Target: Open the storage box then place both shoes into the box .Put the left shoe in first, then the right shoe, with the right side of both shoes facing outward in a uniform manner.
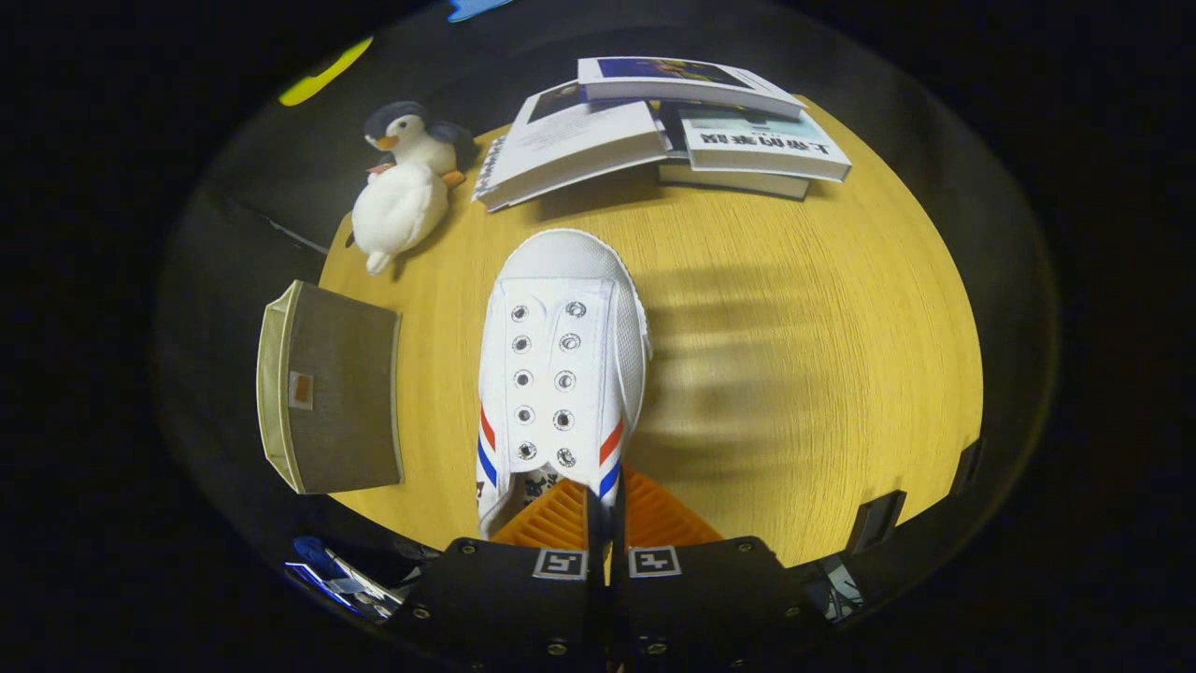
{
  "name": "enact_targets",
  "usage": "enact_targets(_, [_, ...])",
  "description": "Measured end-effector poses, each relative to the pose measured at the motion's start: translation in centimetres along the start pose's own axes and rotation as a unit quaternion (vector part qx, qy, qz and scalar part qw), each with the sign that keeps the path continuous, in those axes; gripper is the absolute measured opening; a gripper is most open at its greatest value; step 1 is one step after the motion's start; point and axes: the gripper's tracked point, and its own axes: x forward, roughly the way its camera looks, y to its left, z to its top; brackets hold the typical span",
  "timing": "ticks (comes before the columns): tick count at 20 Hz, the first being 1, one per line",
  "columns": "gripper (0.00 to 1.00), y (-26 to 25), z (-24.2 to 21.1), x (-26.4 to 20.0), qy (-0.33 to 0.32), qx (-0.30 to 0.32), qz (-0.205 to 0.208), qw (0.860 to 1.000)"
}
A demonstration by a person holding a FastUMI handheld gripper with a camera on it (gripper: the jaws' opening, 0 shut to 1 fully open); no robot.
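Gripper [605, 509] fingers are pinched on the white sneaker [561, 374] collar edge, so it hangs toe-forward, right of the storage box [327, 393], probably for carrying over.

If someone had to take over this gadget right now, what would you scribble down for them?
Gripper: fingers closed on the rear edge of the white shoe, held above the wooden table, toe pointing away toward the books.
Storage box: left of the shoe, at the table's edge, looks closed.
Plush penguin beyond the box.
Done: one shoe picked up.
Left: open the box, put both shoes in, right sides outward.
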Motion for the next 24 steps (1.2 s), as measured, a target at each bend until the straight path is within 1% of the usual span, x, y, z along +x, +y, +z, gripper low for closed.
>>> enact_targets(7, [0.02, 10.2, 2.4, -2.4, -0.019, -0.069, 0.058, 0.996])
enact_targets(14, [0.02, 21.4, 4.3, -3.9, -0.024, -0.146, 0.109, 0.983])
enact_targets(20, [0.02, 29.8, 4.0, -2.4, -0.008, -0.205, 0.131, 0.97])
enact_targets(24, [0.02, 33.7, 3.4, 0.1, 0.011, -0.227, 0.12, 0.966])
